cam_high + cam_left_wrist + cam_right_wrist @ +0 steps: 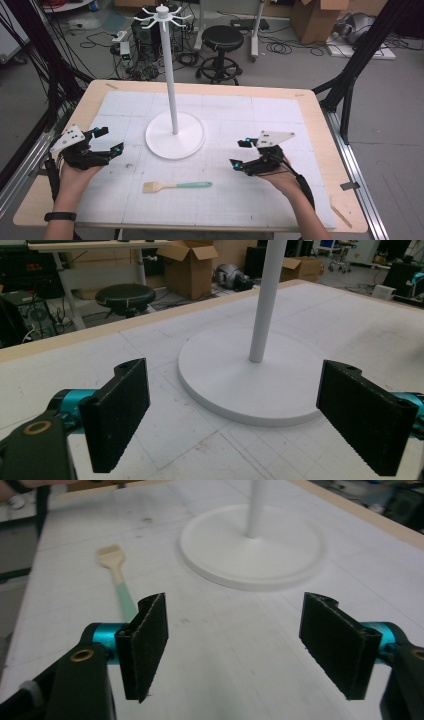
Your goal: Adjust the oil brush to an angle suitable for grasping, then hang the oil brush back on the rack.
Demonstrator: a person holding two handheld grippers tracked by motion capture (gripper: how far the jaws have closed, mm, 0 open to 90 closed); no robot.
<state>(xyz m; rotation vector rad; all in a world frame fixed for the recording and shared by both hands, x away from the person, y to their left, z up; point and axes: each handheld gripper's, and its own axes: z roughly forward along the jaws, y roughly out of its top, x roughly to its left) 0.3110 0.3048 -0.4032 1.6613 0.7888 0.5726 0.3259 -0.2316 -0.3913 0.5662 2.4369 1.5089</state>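
A white stand with a round base (175,136) and a tall pole (169,70) topped by hooks rises at the table's middle. In front of it lies a small brush (176,186) with a pale green handle and light bristles. My left gripper (111,140) hovers open at the left of the base, jaws wide apart with nothing between them. My right gripper (240,153) is open to the right of the brush, also holding nothing. The left gripper view looks at the base (250,380); the right gripper view faces the brush (118,575) and base (252,547).
A white gridded mat (210,165) covers the wooden table (320,100). Beyond the far edge stand a black stool (222,42), cables and cardboard boxes (320,17). Black frame posts (350,85) flank the table's sides.
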